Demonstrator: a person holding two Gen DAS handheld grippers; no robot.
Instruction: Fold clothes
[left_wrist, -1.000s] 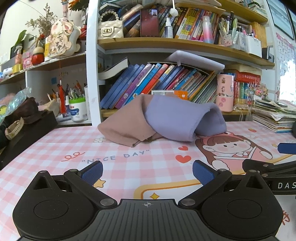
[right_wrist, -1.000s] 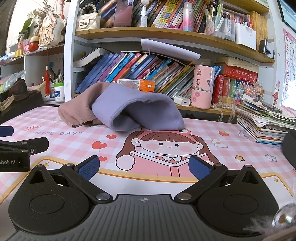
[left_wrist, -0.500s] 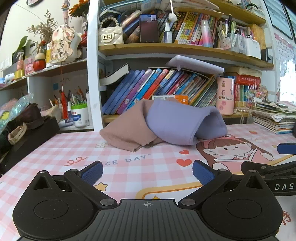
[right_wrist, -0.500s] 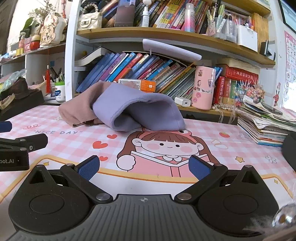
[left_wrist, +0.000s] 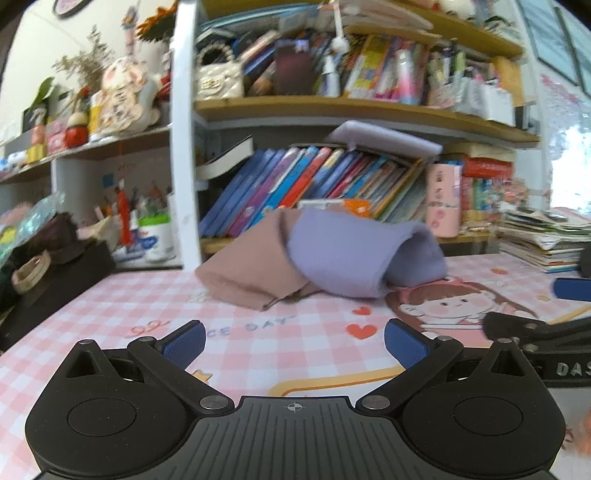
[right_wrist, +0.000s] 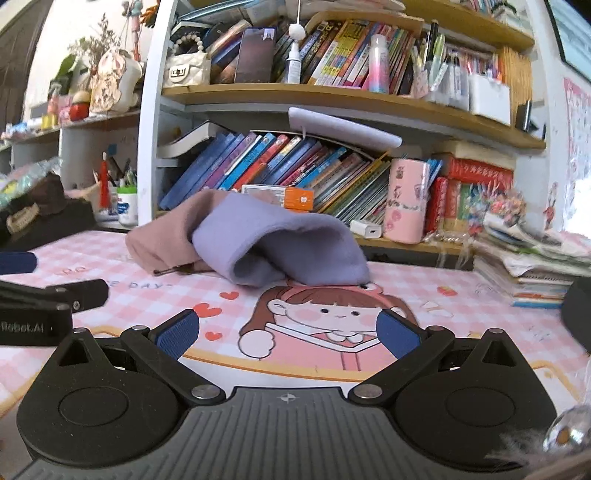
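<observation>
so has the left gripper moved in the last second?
Yes. In the left wrist view the clothes pile and bookshelf sit lower and nearer than before, so the left gripper has crept forward, tilting upward.

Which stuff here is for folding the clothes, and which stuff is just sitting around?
For the job:
- purple cloth
- pinkish-brown cloth, partly under the purple one
- left gripper, open, holding nothing
- right gripper, open, holding nothing

Just lying about:
- leaning books
- pink cup
- paper stack
- white handbag
</observation>
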